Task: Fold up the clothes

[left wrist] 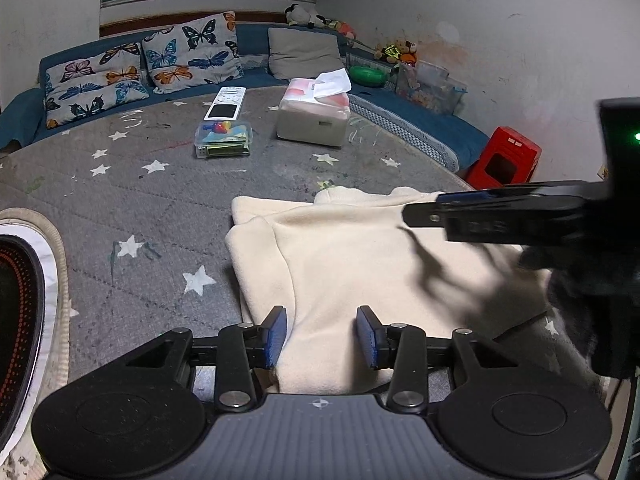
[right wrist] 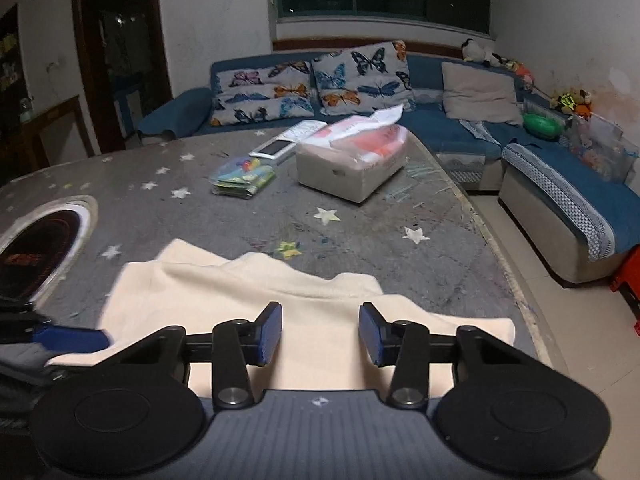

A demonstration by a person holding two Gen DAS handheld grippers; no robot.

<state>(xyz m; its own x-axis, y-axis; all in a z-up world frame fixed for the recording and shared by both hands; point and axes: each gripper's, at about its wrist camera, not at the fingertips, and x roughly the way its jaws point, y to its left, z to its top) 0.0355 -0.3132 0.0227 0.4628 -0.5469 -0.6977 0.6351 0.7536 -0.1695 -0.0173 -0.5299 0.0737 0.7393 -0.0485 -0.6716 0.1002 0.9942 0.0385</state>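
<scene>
Cream garment (left wrist: 360, 264) lies part-folded on the table (left wrist: 140, 208), long axis crosswise ahead of us; left tongs (left wrist: 322, 334) and right tongs (right wrist: 321, 332) stand apart over its near edge, gripping nothing

The left gripper (left wrist: 322, 336) stands with jaws apart over the cream garment (left wrist: 360, 264) on the grey table (left wrist: 140, 208). The right gripper (left wrist: 424, 210) enters from the right.

I am standing in a home living room: a blue corner sofa (right wrist: 460, 128) carrying butterfly cushions (right wrist: 360, 76), plush toys (right wrist: 572, 100) lining its back, a tissue box (right wrist: 352, 160) sitting on the counter (right wrist: 360, 240).
</scene>
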